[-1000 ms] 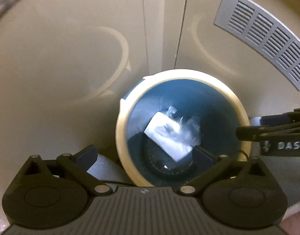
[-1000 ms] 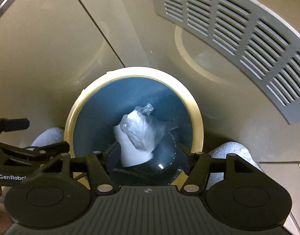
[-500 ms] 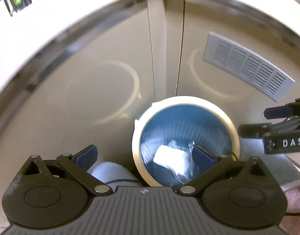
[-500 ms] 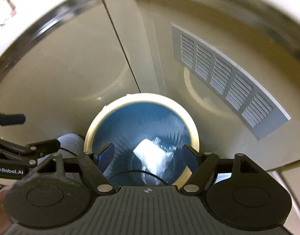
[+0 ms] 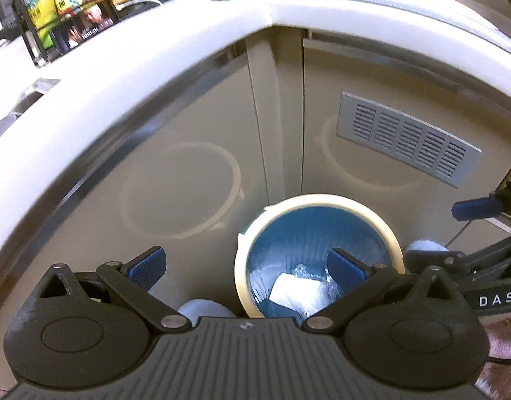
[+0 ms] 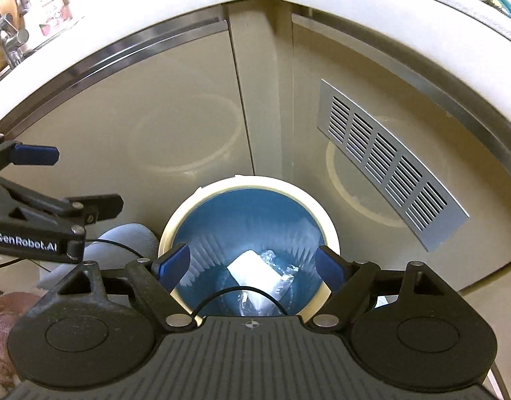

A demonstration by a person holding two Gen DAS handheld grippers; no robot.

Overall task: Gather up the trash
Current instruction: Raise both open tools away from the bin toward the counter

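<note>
Held both the left gripper (image 5: pixel 245 266) and the right gripper (image 6: pixel 252 266) above the blue bin (image 6: pixel 202 200) with jaws spread wide and empty. Found the white trash (image 6: pixel 253 271) and crinkled clear plastic (image 5: pixel 304 271) on the bin floor, partly hidden behind gripper bodies and a black cable (image 6: pixel 242 291). Left countertop items at the frame tops cut off and blurred.

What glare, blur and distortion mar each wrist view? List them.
Left wrist view: fisheye bends the countertop edge into an arc; the cabinet doors mirror the trash bin rim as a pale ring; bottles at top left are smeared. Right wrist view: same curvature, vent grille bowed; glare brightens the plastic wrapper in the bin.
</note>
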